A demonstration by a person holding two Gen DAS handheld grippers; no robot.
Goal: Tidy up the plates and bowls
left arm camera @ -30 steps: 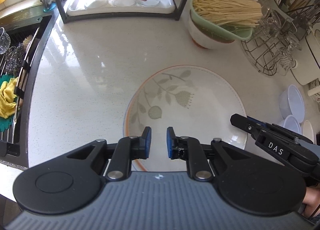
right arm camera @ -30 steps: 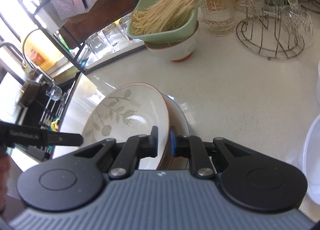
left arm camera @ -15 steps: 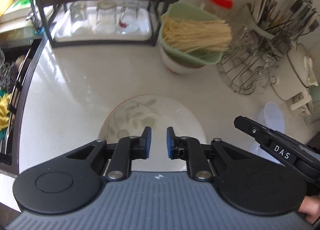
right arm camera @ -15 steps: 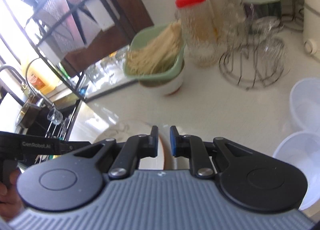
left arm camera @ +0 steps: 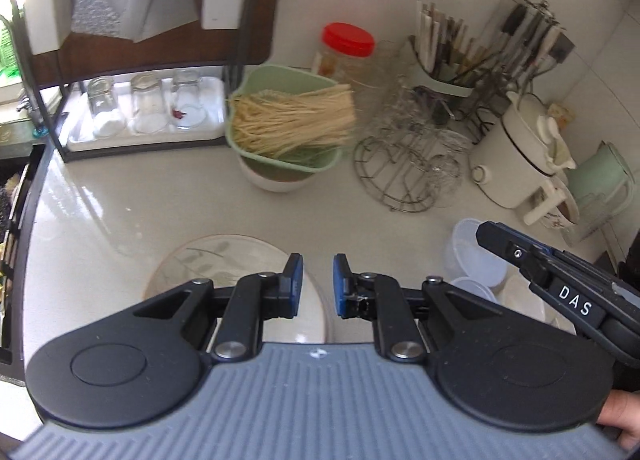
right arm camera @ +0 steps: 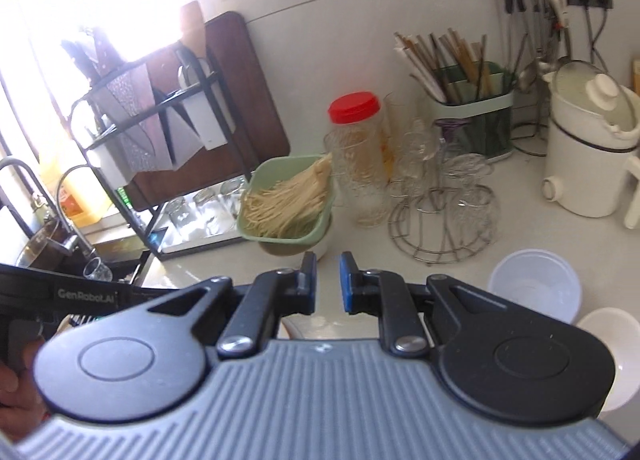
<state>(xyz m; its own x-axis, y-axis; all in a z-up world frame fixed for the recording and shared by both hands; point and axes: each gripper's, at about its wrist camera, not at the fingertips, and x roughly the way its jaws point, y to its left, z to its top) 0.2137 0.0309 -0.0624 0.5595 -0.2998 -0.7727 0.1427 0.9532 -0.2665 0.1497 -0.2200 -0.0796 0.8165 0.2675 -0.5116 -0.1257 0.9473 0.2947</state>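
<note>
While the left claw (left arm camera: pixel 316 284) hides its near edge, the plate (left arm camera: pixel 208 260) lies flat.

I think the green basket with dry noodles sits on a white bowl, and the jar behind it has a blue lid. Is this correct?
Not quite: the jar's lid is red, not blue, as the right wrist view shows. The rest holds: the green basket of dry noodles sits on a white bowl, with the jar behind it.

Bare counter (left arm camera: pixel 120 212) lies open between plate (left arm camera: pixel 208 260) and noodle basket (left arm camera: pixel 286 128); glass rack (left arm camera: pixel 408 168) crowds the right.
</note>
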